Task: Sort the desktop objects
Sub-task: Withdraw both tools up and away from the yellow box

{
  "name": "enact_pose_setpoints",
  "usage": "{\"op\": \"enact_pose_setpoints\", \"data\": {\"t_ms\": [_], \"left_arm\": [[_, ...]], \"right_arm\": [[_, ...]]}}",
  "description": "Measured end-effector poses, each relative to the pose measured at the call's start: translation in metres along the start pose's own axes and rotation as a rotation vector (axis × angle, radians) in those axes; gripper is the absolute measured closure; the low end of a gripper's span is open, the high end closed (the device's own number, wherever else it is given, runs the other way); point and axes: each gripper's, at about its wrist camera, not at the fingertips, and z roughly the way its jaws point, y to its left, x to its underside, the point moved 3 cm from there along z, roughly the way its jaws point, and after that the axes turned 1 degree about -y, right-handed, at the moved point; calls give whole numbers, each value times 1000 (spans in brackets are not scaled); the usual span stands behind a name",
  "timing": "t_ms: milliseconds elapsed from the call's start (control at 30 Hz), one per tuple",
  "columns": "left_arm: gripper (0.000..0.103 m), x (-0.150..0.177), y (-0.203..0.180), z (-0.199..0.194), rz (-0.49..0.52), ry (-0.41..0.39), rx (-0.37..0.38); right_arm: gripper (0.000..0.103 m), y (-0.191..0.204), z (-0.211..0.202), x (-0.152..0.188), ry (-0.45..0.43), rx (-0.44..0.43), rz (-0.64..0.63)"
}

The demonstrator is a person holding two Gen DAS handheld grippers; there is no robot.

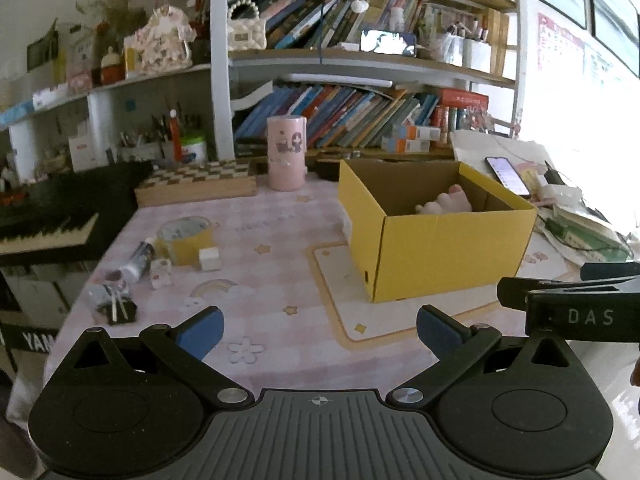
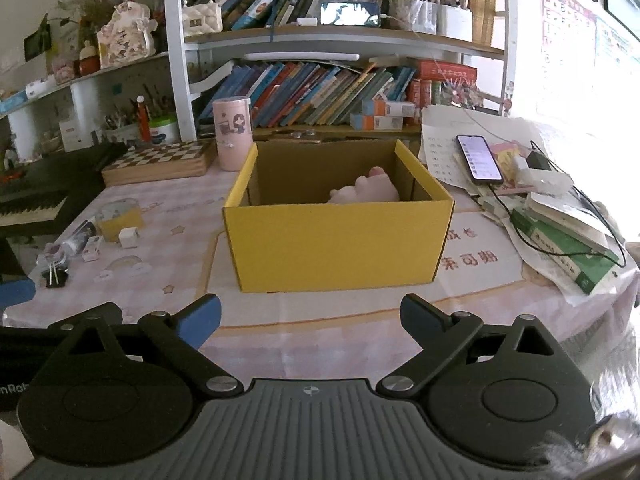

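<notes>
Pink tablecloth (image 1: 280,240) beneath both grippers' wide, empty jaws.

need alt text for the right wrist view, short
Open right tongs, empty, hover above a pink patterned desk facing an open yellow cardboard box that holds a pale pink soft item. Left of the box lie a tape roll and small clutter; right of it, a phone on stacked papers, with bookshelves behind.
</notes>
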Motion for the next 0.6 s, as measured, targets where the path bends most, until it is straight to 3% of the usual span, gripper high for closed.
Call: {"op": "enact_pose_setpoints", "data": {"t_ms": [300,600], "left_arm": [[0,11,24,-23,8,-17,24],[0,22,47,-43,42,-35,-28]], "right_arm": [[6,28,-19,11,-1,11,10],[7,58,-28,21,20,-11,-4]]}}
